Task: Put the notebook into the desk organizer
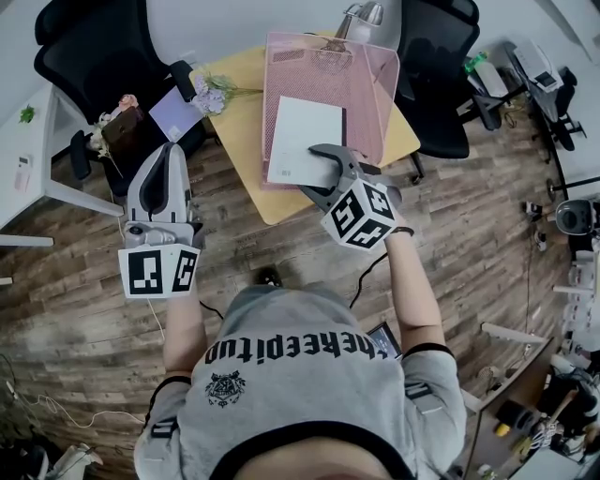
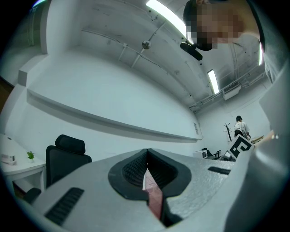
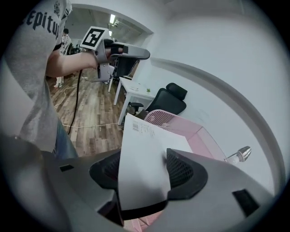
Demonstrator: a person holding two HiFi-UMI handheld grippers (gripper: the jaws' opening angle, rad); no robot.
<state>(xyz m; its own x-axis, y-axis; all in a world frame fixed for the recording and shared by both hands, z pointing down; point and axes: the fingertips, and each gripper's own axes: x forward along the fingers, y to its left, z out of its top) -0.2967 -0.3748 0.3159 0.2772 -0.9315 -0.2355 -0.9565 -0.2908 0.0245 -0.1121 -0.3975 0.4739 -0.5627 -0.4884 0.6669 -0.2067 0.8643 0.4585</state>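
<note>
A white notebook (image 1: 302, 141) lies flat inside the pink mesh desk organizer (image 1: 370, 84) on the yellow table (image 1: 239, 127). My right gripper (image 1: 319, 172) reaches over the organizer's near edge at the notebook's near right corner. In the right gripper view the notebook (image 3: 142, 154) runs between the wide-apart jaws of the right gripper (image 3: 144, 174), and the pads do not press on it; the organizer (image 3: 199, 136) shows behind. My left gripper (image 1: 170, 152) hangs off the table's left side over the floor, pointing slightly upward, jaws together and empty. In its own view the left gripper (image 2: 146, 170) sees only wall and ceiling.
Black office chairs (image 1: 98, 56) (image 1: 441, 75) stand behind the table. A bunch of flowers (image 1: 211, 94) and a purple booklet (image 1: 175, 112) lie at the table's left corner, a desk lamp (image 1: 364, 14) at the back. A white desk (image 1: 37, 164) is at left.
</note>
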